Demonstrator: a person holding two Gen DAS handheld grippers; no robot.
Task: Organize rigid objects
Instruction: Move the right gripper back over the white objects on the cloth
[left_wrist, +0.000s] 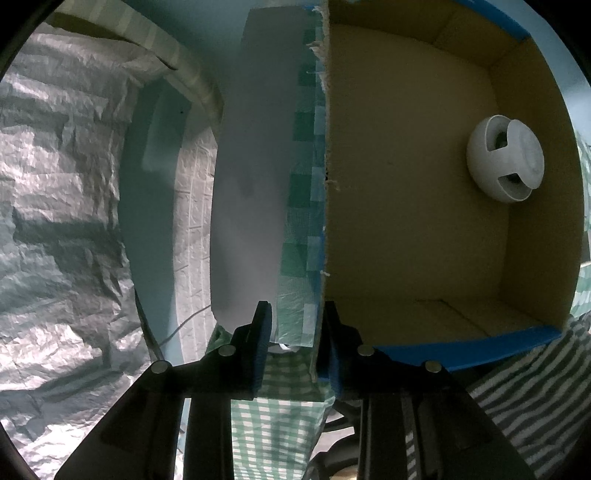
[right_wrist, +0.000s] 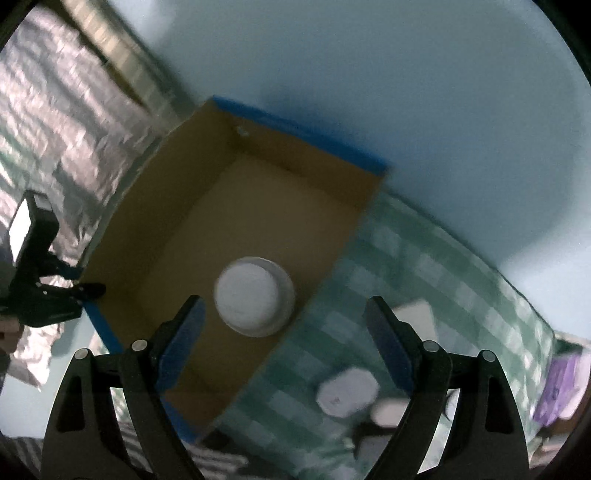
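white round object (right_wrist: 255, 295) | lying inside cardboard box (right_wrist: 177, 221) | near wall

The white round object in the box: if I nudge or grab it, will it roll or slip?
The white round object looks like hard moulded plastic, so probably stiff and light. In the right wrist view it seems to sit flat on the cardboard box floor, so likelier to slide than roll. Its smooth dome may slip between the open right gripper pads.
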